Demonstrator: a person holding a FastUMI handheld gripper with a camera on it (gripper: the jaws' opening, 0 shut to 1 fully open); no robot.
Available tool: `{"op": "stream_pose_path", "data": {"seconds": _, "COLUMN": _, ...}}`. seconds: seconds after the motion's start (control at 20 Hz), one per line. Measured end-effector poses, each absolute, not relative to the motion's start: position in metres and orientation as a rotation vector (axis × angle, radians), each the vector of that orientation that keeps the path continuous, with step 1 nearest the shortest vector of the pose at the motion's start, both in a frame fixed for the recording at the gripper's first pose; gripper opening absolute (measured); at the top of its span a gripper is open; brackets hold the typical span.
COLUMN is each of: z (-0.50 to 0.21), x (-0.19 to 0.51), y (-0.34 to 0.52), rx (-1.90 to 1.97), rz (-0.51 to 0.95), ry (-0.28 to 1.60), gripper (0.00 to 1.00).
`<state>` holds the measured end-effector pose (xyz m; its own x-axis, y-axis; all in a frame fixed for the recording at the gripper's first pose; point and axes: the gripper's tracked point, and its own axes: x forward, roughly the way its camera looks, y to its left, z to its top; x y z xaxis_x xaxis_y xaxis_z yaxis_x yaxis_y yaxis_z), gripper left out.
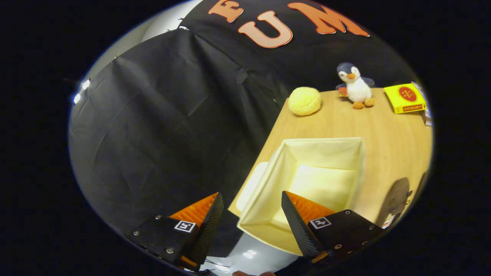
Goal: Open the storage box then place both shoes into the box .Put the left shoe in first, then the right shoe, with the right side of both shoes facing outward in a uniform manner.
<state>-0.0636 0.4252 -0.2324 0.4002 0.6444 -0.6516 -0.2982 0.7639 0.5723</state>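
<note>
Gripper (251,218): fingers wide apart, holding nothing. Open box (307,153) just ahead. Beyond: yellow ball (305,101), toy penguin (355,86), yellow carton (405,98), print unreadable. Shoe (395,199) beside box.

One open cream fabric storage box (322,180) sits at the wooden table's (387,145) middle. At its twelve o'clock lies one round yellow plush ball (305,101); at one o'clock, one stuffed penguin toy (356,86) and one flat yellow carton (405,98); at four o'clock, one dark shoe (397,199).
</note>
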Motion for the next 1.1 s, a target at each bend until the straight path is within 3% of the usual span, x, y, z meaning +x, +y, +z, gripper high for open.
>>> {"op": "stream_pose_path", "data": {"seconds": 0.5, "z": -0.335, "x": -0.088, "y": 0.221, "rx": 0.1, "rz": 0.334, "ry": 1.028, "gripper": 0.92}}
{"op": "stream_pose_path", "data": {"seconds": 0.9, "z": -0.407, "x": -0.122, "y": 0.151, "rx": -0.021, "rz": 0.233, "ry": 1.117, "gripper": 0.77}}
{"op": "stream_pose_path", "data": {"seconds": 1.1, "z": -0.433, "x": -0.117, "y": 0.138, "rx": -0.055, "rz": 0.208, "ry": 1.139, "gripper": 0.61}}
